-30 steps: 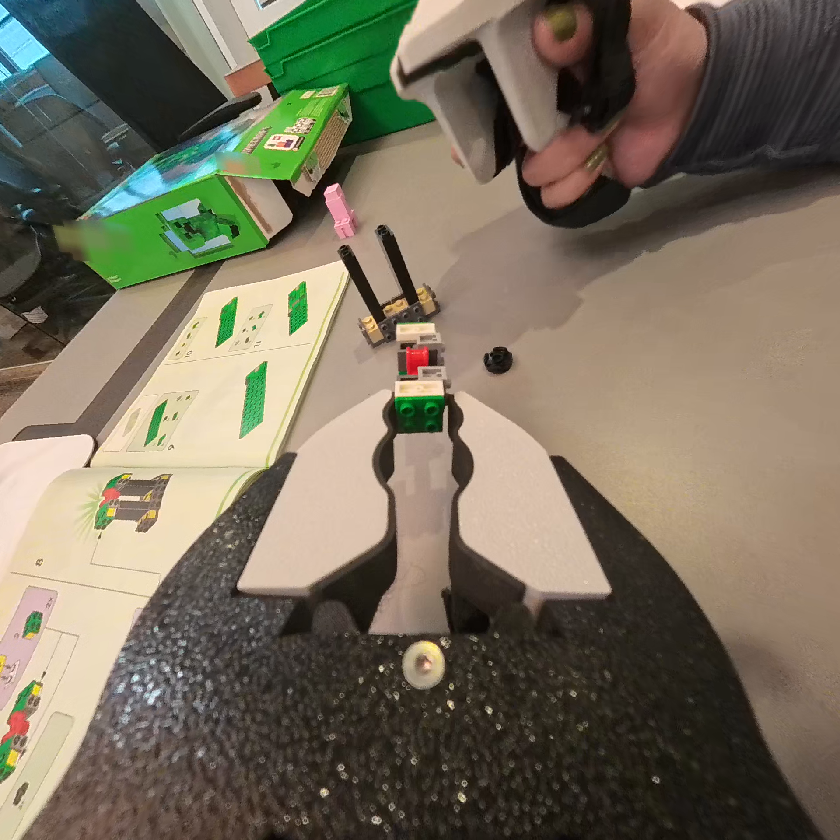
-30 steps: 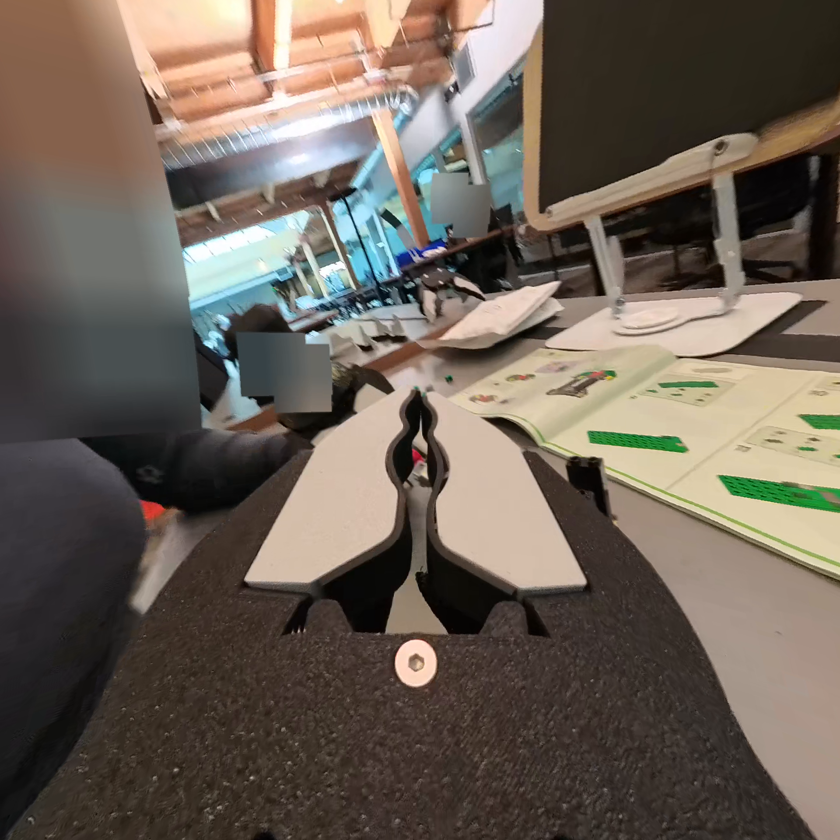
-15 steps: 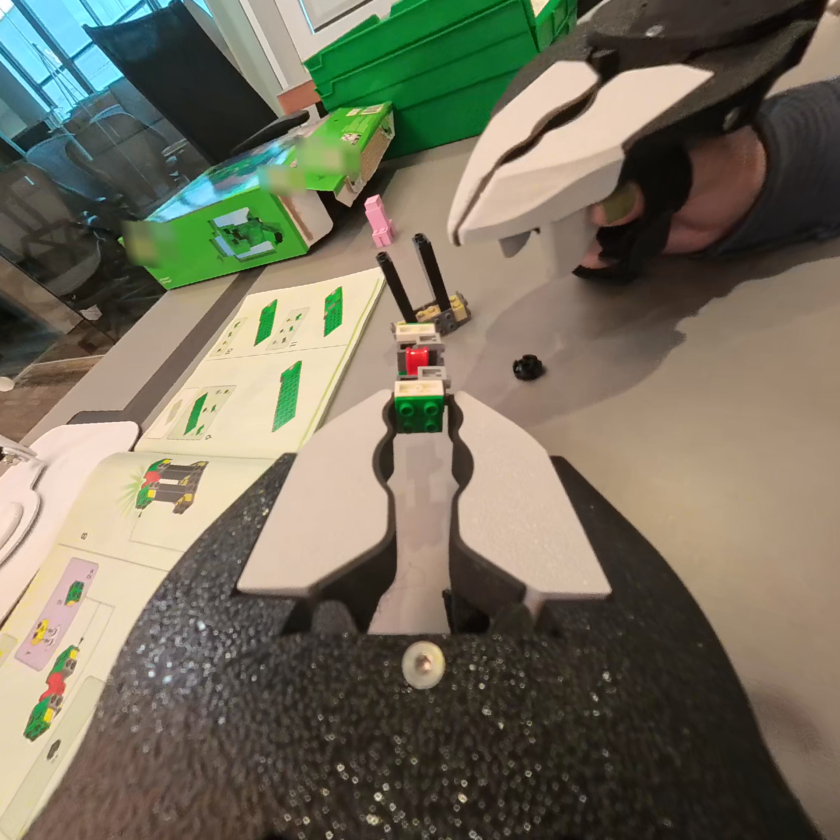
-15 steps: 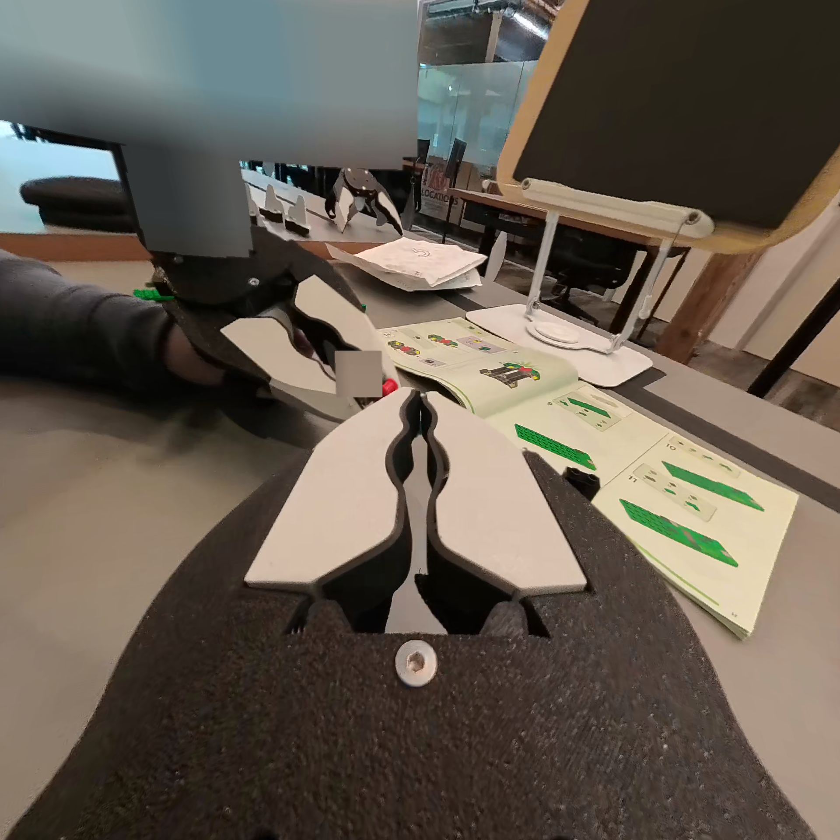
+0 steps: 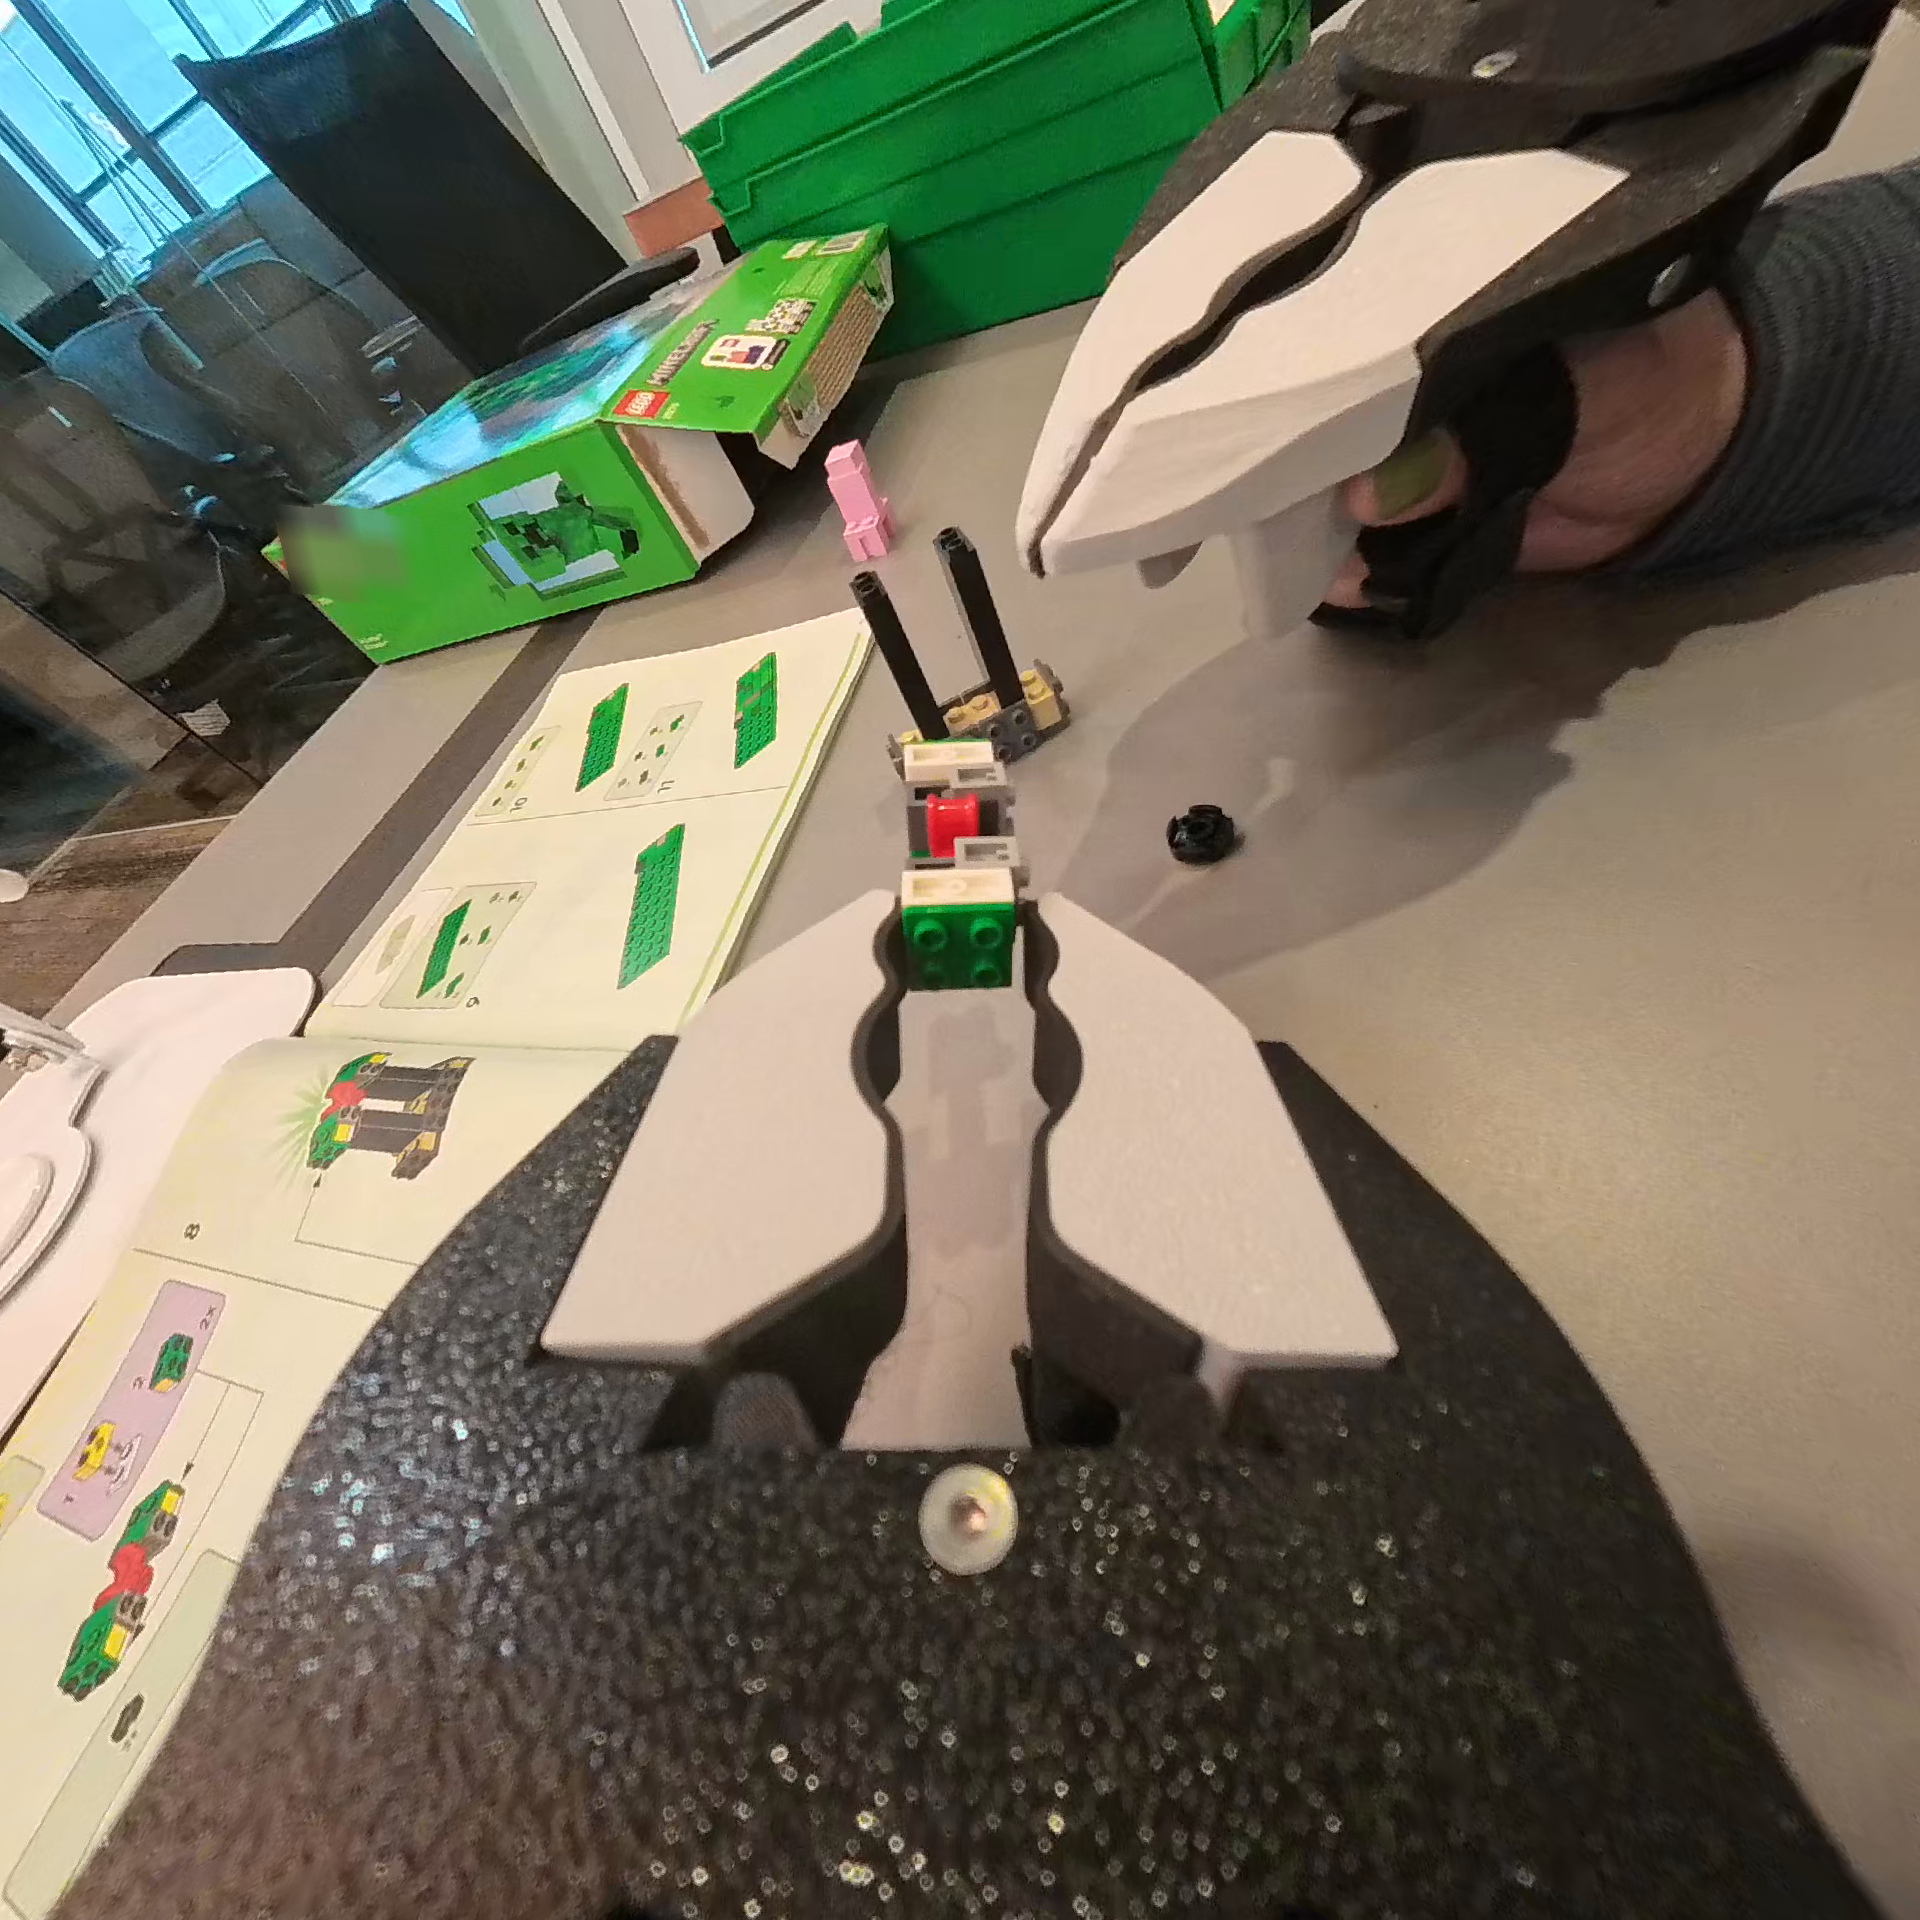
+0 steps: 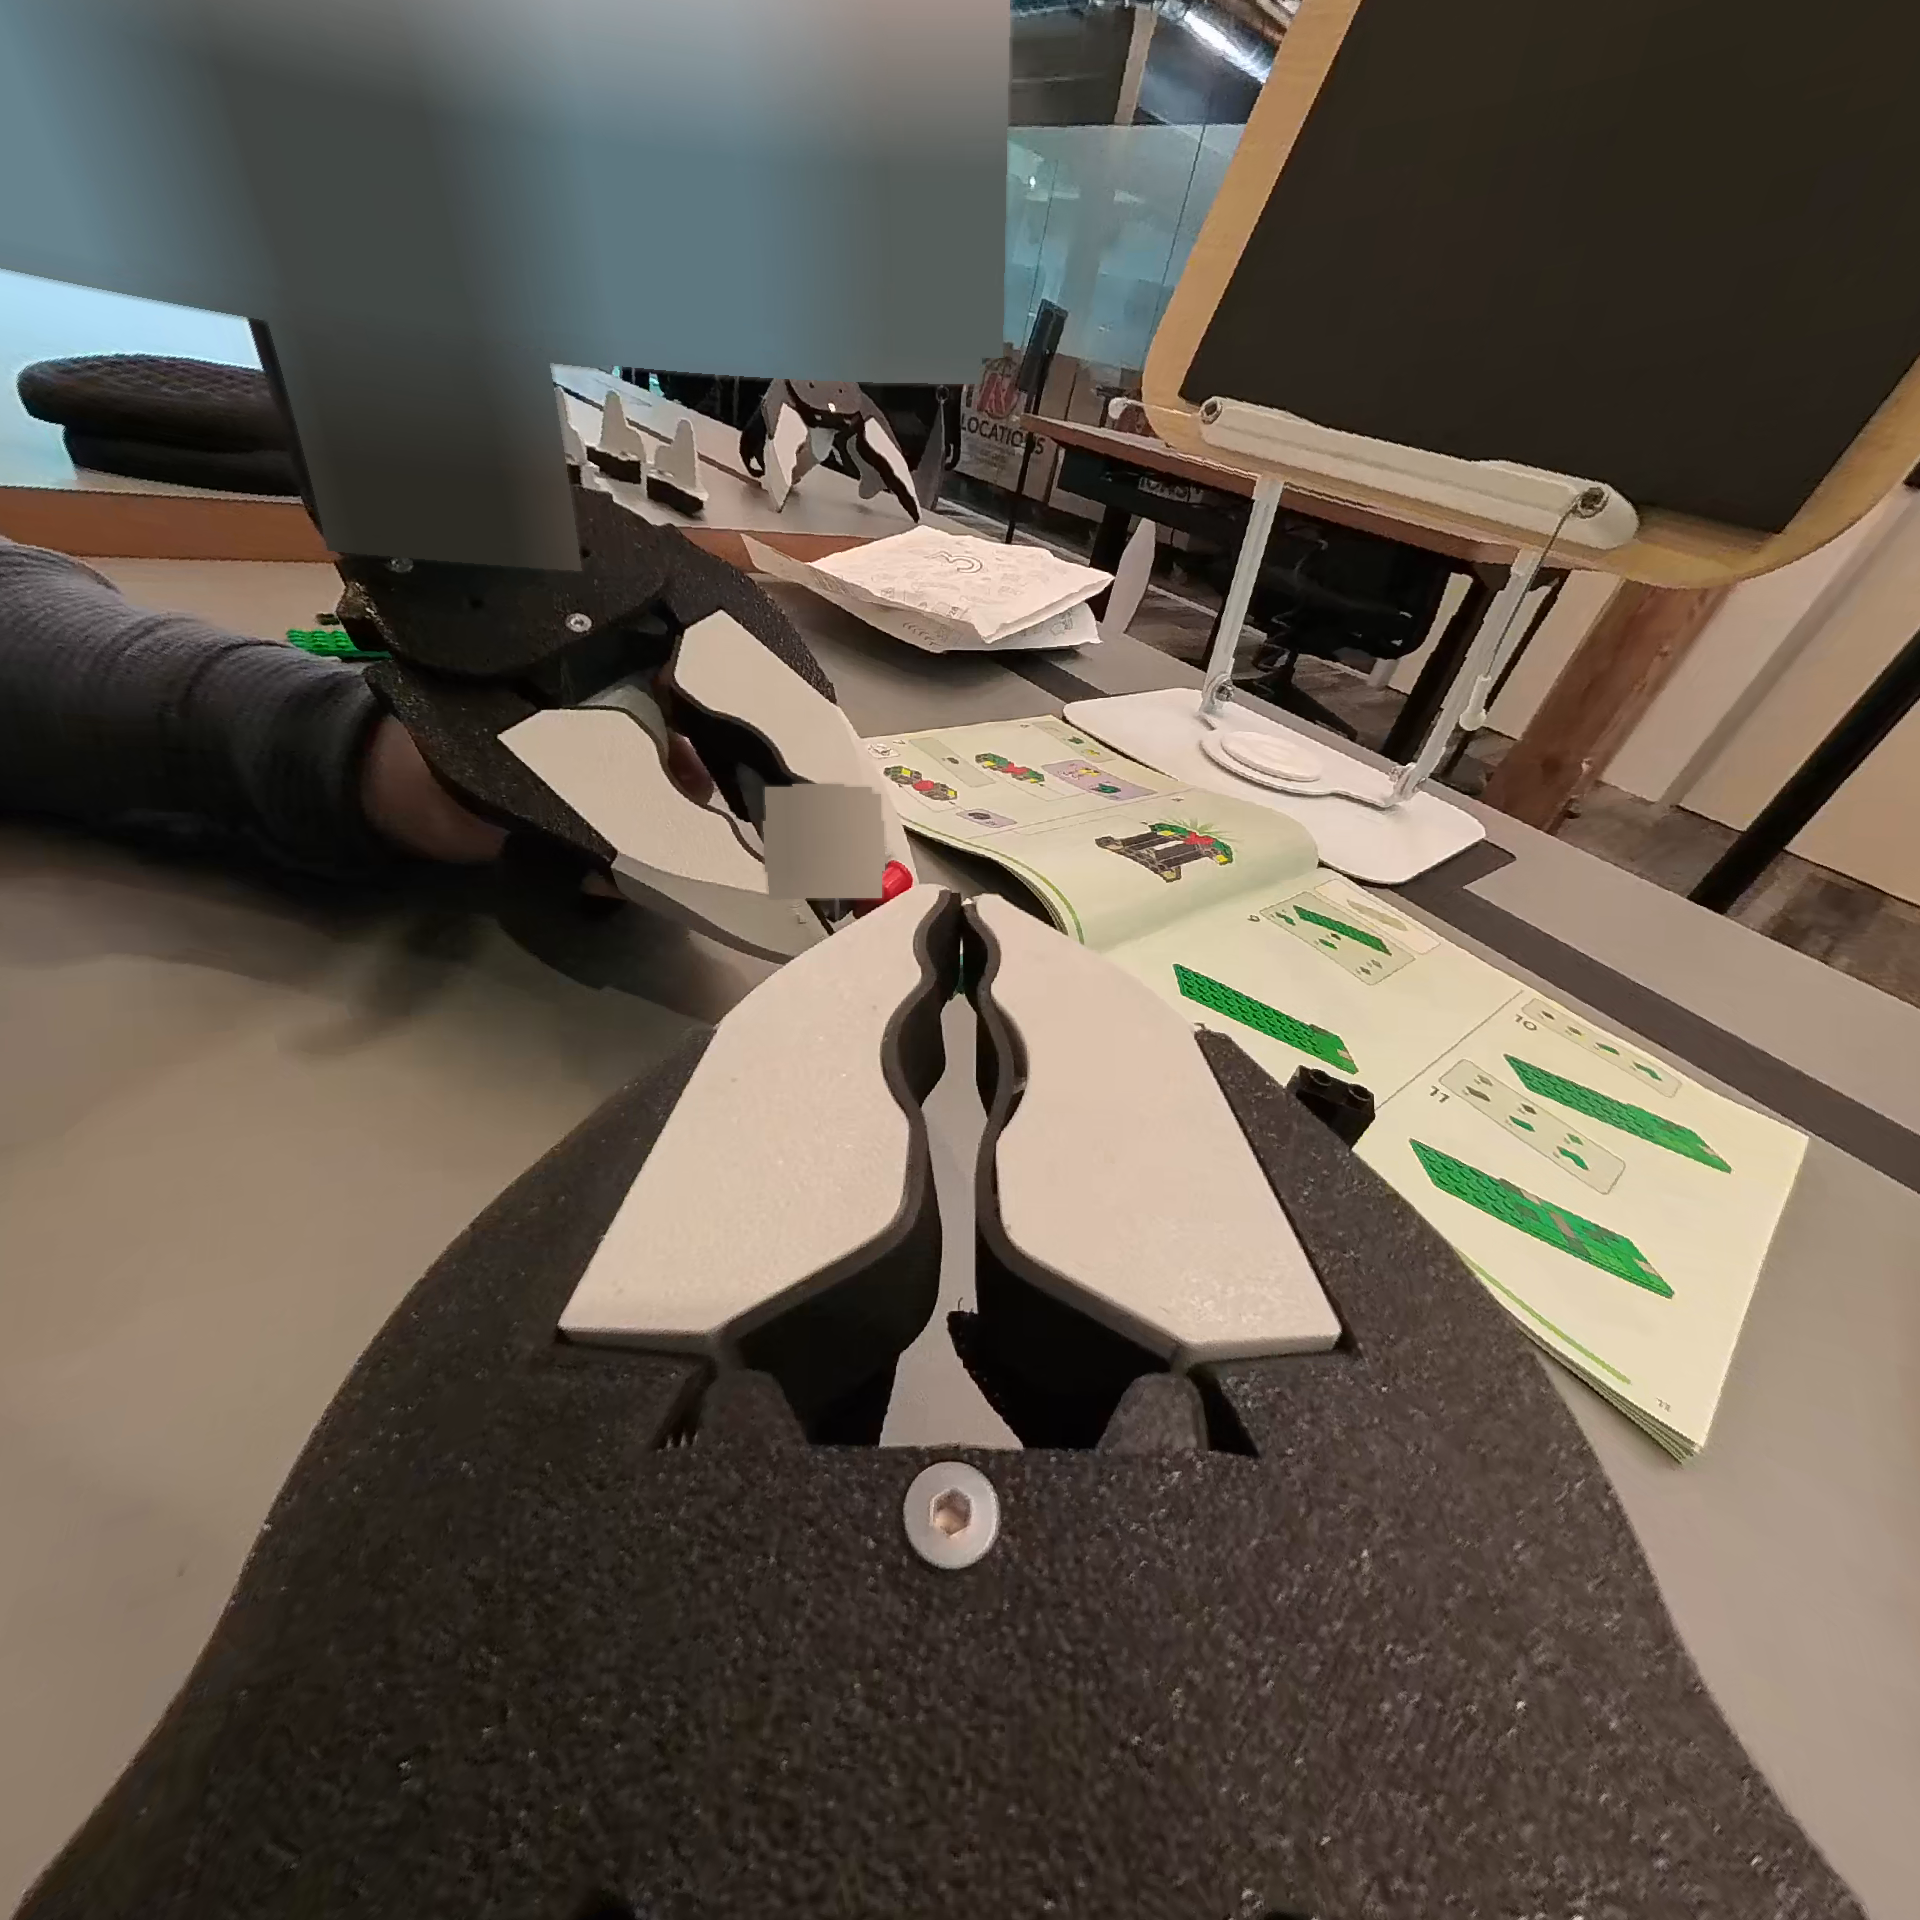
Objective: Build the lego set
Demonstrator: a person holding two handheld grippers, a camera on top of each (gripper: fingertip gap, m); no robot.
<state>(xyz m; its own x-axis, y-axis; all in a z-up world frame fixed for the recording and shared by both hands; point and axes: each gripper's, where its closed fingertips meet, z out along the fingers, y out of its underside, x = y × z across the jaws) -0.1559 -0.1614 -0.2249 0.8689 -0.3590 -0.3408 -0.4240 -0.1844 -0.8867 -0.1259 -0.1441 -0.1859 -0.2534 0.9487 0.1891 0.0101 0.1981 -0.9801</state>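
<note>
My left gripper point(image 5: 959, 920) is shut on a small lego sub-assembly point(image 5: 948, 823). Its green brick point(image 5: 958, 943) sits between my fingertips, and white, grey and red pieces stick out ahead, low over the grey table point(image 5: 1558, 1039). A base with two black pillars point(image 5: 971, 644) stands just beyond it. My right gripper point(image 6: 958, 906) is shut with nothing seen in it. It hovers above and right of the pillars in the left wrist view point(image 5: 1044, 551). The left gripper point(image 6: 727, 790) shows ahead of it in the right wrist view, its tip under a blur patch.
An open instruction booklet point(image 5: 644, 831) lies to the left, also in the right wrist view point(image 6: 1455, 1091). A small black round piece point(image 5: 1202, 833) lies to the right. A pink figure point(image 5: 860, 499), a green set box point(image 5: 561, 468) and green bins point(image 5: 997, 135) stand behind. A white stand base point(image 6: 1278, 769) is beyond the booklet. The grippers' ends are close to 6 cm from one another. The pink figure point(image 5: 860, 499) is about equally far from each gripper, around 25 cm.
My right gripper has swung round from high up and now points down toward the left gripper and the pillars, still shut. The left gripper keeps its hold on the sub-assembly, barely moved.
</note>
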